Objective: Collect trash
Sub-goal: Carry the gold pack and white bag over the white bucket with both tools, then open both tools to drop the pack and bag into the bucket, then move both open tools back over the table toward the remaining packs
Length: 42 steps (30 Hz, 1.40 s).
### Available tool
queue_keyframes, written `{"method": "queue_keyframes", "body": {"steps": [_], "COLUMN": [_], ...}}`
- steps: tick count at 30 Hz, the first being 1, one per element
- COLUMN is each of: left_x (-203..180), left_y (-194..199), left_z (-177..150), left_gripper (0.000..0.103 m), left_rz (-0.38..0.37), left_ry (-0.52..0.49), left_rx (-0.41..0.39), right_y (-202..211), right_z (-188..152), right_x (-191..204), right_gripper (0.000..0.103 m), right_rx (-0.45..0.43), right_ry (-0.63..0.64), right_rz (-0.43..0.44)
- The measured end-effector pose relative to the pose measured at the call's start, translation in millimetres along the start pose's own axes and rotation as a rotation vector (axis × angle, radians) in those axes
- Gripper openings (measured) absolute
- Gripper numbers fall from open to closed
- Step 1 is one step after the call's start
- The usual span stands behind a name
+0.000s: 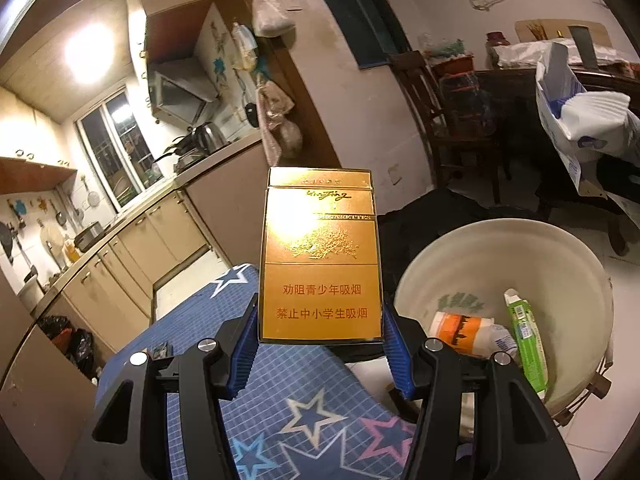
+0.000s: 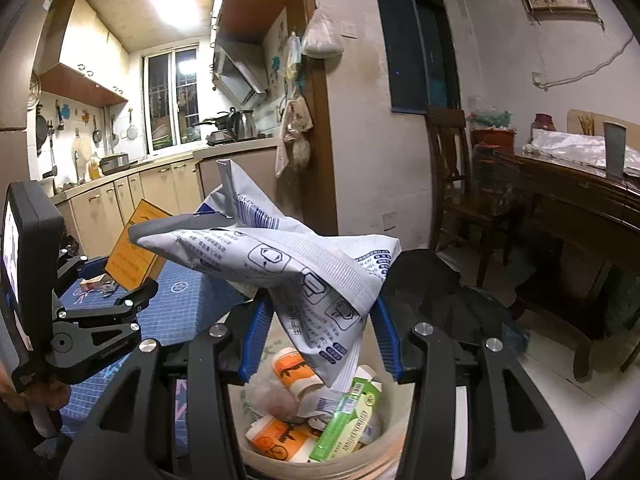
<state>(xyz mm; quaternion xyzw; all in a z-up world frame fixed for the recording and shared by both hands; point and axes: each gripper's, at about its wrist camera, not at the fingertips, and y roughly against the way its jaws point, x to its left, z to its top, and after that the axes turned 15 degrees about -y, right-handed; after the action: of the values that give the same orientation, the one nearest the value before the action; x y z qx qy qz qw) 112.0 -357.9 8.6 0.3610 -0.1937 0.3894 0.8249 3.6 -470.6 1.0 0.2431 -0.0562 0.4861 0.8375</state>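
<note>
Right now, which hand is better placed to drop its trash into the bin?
Right. Its gripper holds the tissue packet directly above the bin; the left gripper holds its cigarette box over the tablecloth, beside it.

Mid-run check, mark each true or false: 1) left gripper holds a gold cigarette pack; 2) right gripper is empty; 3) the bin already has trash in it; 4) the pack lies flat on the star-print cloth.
1) True: the left gripper clamps the gold cigarette pack by its lower edge.
2) False: the right gripper is shut on a crumpled white packet, above the bin.
3) True: a green carton and orange-labelled containers lie inside.
4) False: the pack stands upright in the jaws, above the star-print cloth.
</note>
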Motion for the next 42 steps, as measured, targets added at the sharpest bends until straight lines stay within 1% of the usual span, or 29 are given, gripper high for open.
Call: {"method": "queue_keyframes", "body": {"steps": [6, 15, 19, 25, 27, 28, 29, 31, 33, 35, 42], "left_x": [-20.7, -52.8, -64.3, -68.1, -66.7, -66.4, -66.0, -65.2, -63.6, -61.2, -58.7], "left_y": [-8.8, -30.1, -41.3, -60.7, -65.6, -69.0, -71.9, -75.9, -76.7, -77.1, -77.3], "left_z": [11.1, 19.6, 19.5, 14.2, 11.1, 9.8, 8.7, 7.8, 7.7, 7.2, 6.9], "left_gripper": [0.057, 0.057, 0.057, 0.057, 0.057, 0.058, 0.058, 0.063, 0.070, 0.070, 0.070], "left_rz": [-0.034, -0.125, -0.179, -0.293, -0.316, -0.325, -0.327, -0.319, -0.312, -0.314, -0.312], "left_ry": [-0.035, -0.084, -0.094, -0.067, -0.055, -0.050, -0.049, -0.053, -0.051, -0.040, -0.034], "left_rx": [-0.008, -0.004, 0.007, 0.030, 0.037, 0.041, 0.043, 0.051, 0.048, 0.049, 0.056], "right_y": [-4.2, -13.9, -22.2, -37.4, -44.0, -46.0, -48.6, -52.0, -53.1, -53.7, -53.1], "right_z": [-2.6, -7.2, -11.9, -18.9, -20.2, -20.9, -21.4, -21.8, -21.9, -21.8, -19.0], "right_x": [-15.5, -41.8, -55.8, -63.0, -63.3, -61.7, -60.7, -59.0, -57.9, -58.9, -61.2], "right_gripper": [0.045, 0.045, 0.045, 0.046, 0.047, 0.050, 0.051, 0.055, 0.056, 0.057, 0.057], "right_rx": [0.011, 0.042, 0.077, 0.127, 0.141, 0.149, 0.156, 0.159, 0.158, 0.159, 0.154], "right_ry": [-0.017, -0.066, -0.111, -0.145, -0.158, -0.157, -0.153, -0.146, -0.143, -0.149, -0.156], "right_rz": [-0.028, -0.083, -0.102, -0.110, -0.098, -0.090, -0.086, -0.090, -0.094, -0.089, -0.088]}}
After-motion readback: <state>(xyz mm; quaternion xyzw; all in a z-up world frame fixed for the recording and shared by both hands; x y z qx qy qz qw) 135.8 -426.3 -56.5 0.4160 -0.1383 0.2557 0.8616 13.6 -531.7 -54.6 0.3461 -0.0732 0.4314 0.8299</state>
